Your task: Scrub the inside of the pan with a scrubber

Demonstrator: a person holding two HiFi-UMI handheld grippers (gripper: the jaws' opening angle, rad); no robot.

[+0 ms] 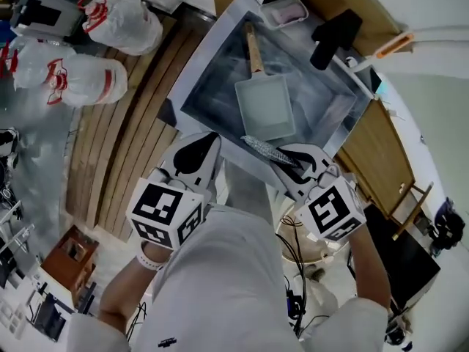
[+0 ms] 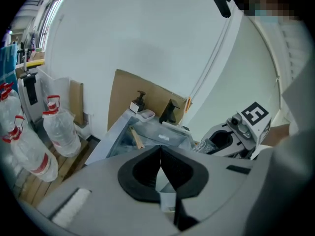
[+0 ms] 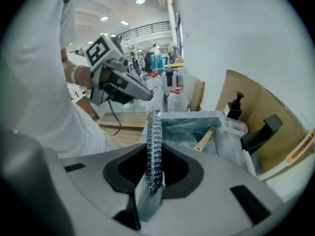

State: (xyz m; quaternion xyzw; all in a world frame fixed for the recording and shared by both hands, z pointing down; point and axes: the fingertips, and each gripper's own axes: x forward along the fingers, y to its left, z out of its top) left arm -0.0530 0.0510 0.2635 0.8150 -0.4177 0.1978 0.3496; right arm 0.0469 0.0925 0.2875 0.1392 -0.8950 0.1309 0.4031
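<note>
- The right tongs [image 3: 154, 154] are being pressed shut on a flat, silvery mesh scrubber [image 3: 154, 129], which is being gripped edge-on and is sticking out past the tips.
- The left tongs [image 2: 160, 154] are being held closed, pad against pad, with nothing being carried between them.
- In the head view, both tools are being held side by side at the near rim of a steel sink [image 1: 201, 64], the left one outside the rim.
- The scrubber is being held over that near rim, just short of the pan; whether contact is being made cannot be told.
- The pan [image 1: 265, 107], square and pale, is lying flat in the sink, its wooden handle [image 1: 254, 48] being pointed toward the far wall.
- A black faucet [image 1: 335, 37] and a soap dish [image 1: 286, 9] are being carried on the sink's far edge.
- Clear water bottles [image 1: 88, 79] are being stored on wooden slats well to the left.
</note>
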